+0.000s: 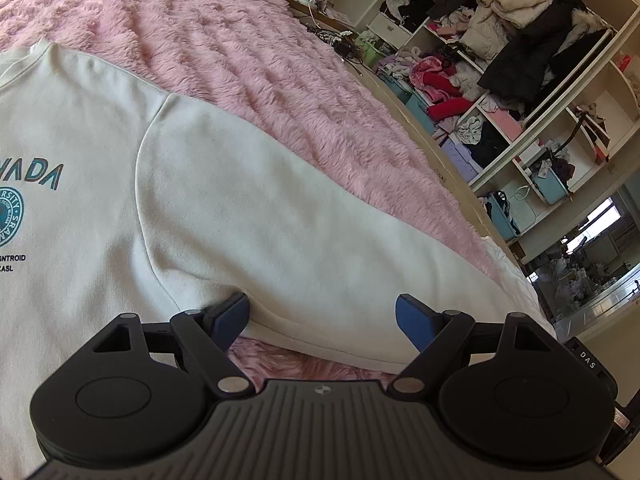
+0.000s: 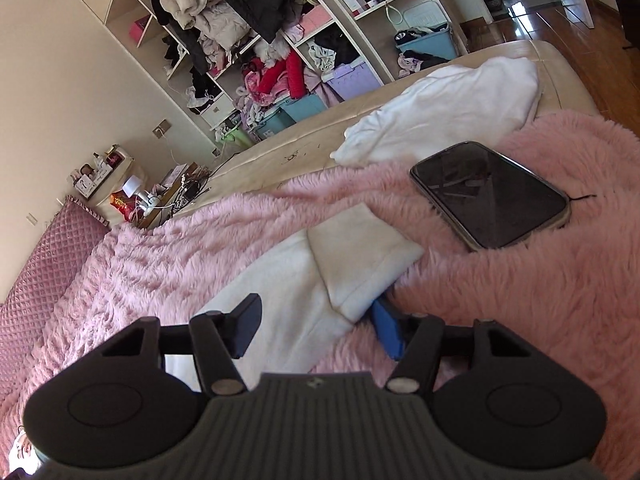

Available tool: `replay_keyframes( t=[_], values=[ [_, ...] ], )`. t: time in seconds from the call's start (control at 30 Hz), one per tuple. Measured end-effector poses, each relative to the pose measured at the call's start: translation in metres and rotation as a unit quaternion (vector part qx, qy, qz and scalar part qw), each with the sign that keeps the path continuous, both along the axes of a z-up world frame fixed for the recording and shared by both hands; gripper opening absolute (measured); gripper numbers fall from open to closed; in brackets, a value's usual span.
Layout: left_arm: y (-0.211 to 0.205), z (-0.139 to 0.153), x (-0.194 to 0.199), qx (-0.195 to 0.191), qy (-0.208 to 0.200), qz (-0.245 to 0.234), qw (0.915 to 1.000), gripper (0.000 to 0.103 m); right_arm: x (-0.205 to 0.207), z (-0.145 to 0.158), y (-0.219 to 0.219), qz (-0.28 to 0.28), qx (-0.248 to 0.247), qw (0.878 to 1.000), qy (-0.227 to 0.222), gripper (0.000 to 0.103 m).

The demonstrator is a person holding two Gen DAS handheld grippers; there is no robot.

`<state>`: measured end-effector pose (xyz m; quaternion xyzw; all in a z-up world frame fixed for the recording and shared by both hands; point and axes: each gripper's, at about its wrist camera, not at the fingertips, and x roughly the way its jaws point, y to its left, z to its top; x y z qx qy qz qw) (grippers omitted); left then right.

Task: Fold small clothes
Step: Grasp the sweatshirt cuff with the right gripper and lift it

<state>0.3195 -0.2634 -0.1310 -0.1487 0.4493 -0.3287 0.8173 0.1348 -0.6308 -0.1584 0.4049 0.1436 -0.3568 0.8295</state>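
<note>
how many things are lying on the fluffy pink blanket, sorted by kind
Clothes: 2, the cream printed sweatshirt and a white crumpled garment partly over the blanket's edge
Electronics: 1, the black flat phone
Total: 3 on the fluffy pink blanket

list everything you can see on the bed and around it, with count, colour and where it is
sweatshirt: one, cream with teal print, flat on the blanket
sleeve cuff: one, cream, between the right tongs' fingers
blanket: one, fluffy pink, covering the bed
phone: one, black screen, on the blanket beyond the cuff
white cloth: one, at the bed's far edge
shelves: one open unit, white, crammed with clothes, along the wall
left tongs: black with blue pads, open over the sleeve
right tongs: same, open around the cuff
</note>
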Motion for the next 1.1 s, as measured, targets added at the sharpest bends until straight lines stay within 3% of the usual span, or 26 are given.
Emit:
replay_keyframes(
  t=[0.07,0.1,0.13,0.27,0.43,0.63,0.83,0.97,1.1],
  values=[
    [-0.004,-0.006,0.000,0.005,0.005,-0.005,1.0000,0.097,0.004,-0.001,-0.002,-0.008,-0.001,1.000,-0.003,0.032],
    [-0.007,-0.009,0.001,0.009,0.007,-0.006,0.9999,0.097,0.006,-0.001,-0.004,-0.012,-0.001,1.000,0.002,0.008],
    [-0.009,-0.012,0.003,0.013,0.010,-0.007,0.9998,0.097,0.007,-0.002,-0.007,-0.018,0.003,1.000,0.006,0.007],
    [-0.014,-0.018,0.003,0.023,0.009,-0.009,0.9996,0.097,0.002,-0.002,-0.012,-0.023,0.026,0.999,-0.017,0.006],
    [-0.018,-0.015,0.006,0.028,0.004,-0.016,0.9995,0.097,0.006,0.016,-0.008,-0.013,0.008,1.000,-0.025,0.006],
    [0.018,0.016,0.007,0.006,-0.008,-0.003,0.9999,0.096,0.035,0.071,0.019,0.025,-0.031,0.998,-0.056,0.004],
    [0.108,0.045,-0.007,0.001,-0.024,0.043,0.9988,0.096,0.085,0.124,0.092,0.107,-0.051,0.987,-0.111,0.003],
    [0.191,0.056,-0.019,-0.009,-0.026,0.111,0.9934,0.096,0.128,0.151,0.177,0.195,-0.055,0.967,-0.152,0.002],
    [0.277,0.062,-0.037,-0.017,-0.027,0.185,0.9821,0.096,0.163,0.160,0.275,0.287,-0.039,0.942,-0.168,0.002]
  ],
)
